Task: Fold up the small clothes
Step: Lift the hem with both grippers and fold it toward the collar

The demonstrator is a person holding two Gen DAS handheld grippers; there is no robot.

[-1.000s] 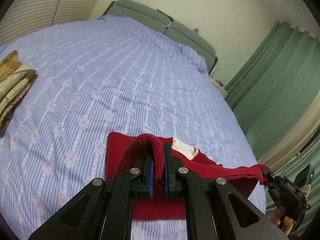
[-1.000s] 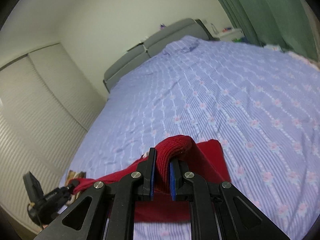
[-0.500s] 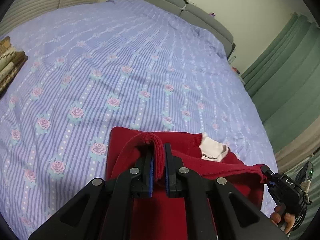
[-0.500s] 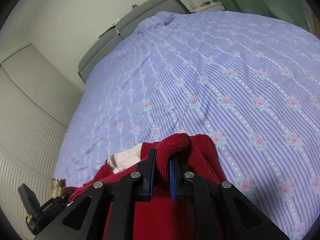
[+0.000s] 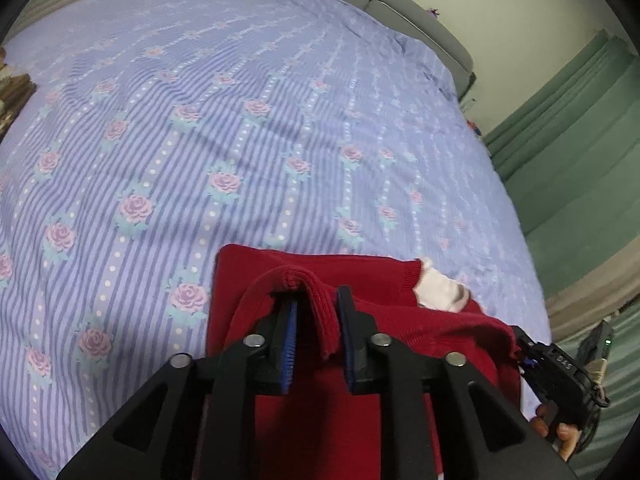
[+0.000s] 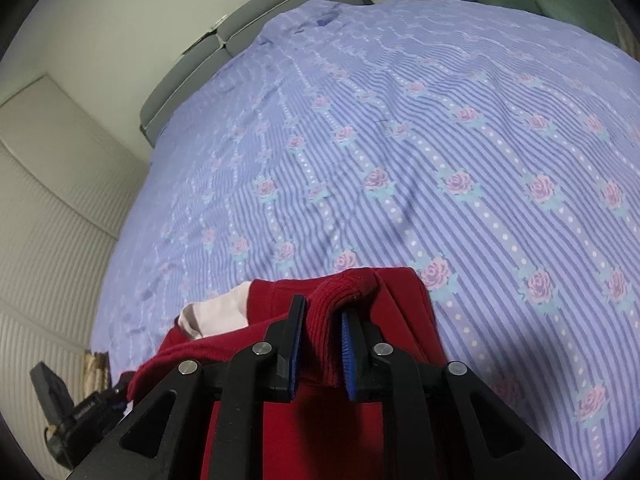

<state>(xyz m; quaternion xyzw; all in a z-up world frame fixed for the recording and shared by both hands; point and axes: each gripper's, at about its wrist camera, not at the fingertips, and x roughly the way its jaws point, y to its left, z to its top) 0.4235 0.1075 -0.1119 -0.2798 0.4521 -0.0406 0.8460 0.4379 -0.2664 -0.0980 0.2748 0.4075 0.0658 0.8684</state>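
Observation:
A red knit sweater (image 5: 360,380) with a white collar (image 5: 438,290) lies on the floral lilac bedspread (image 5: 240,120), its near part folded up over itself. My left gripper (image 5: 316,302) has its jaws opening, and the ribbed red hem hangs loose between them with a gap at the left pad. In the right wrist view the sweater (image 6: 404,304) and the collar (image 6: 216,314) show again. My right gripper (image 6: 323,314) is also opening, and a thick red fold sits between its pads with a gap at the right one. Each gripper shows at the edge of the other's view.
A folded beige and brown cloth (image 5: 14,96) lies at the bed's left edge. A grey headboard (image 5: 420,12) closes the far end. Green curtains (image 5: 580,160) hang on the right, pale ribbed wardrobe doors (image 6: 48,208) on the left. A person's fingers (image 5: 560,436) hold the right gripper.
Both grippers have come down toward the bed with the red hem, laying it over the sweater. Their jaws, shut on the fabric before, now stand slightly apart.

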